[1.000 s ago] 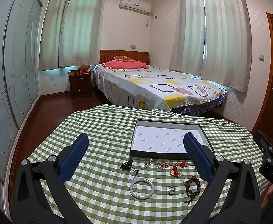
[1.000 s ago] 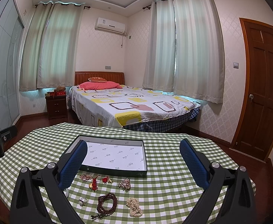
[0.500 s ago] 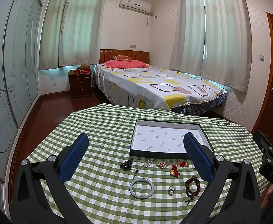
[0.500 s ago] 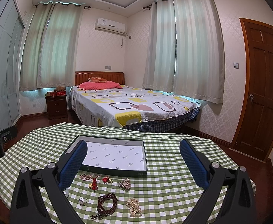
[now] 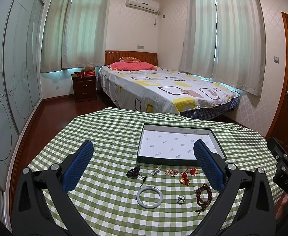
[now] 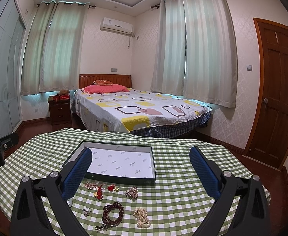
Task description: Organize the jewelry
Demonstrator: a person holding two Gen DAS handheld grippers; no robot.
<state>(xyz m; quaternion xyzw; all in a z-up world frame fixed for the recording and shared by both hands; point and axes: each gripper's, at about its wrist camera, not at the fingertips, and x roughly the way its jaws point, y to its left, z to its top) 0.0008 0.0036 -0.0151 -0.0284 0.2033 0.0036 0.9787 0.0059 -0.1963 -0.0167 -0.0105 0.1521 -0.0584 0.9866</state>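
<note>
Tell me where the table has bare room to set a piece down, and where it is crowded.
Free: the whole white floor of the tray; the cloth left of the tray and of the black charm; the cloth right of the tray and of the pearl strand. Crowded: the strip in front of the tray, from the jade bangle across to the bead bracelet.

Ahead of you the desk (image 5: 108,133) wears a green-and-white checked cloth. Beyond it stands a bed (image 6: 144,110) with a patterned sheet, a pink pillow (image 6: 104,88) and a wooden headboard (image 6: 104,78). A dark nightstand (image 5: 84,87) sits beside it, an air conditioner (image 6: 116,26) hangs above, pale curtains (image 6: 207,47) cover the windows, and a brown door (image 6: 277,90) stands on your right.
</note>
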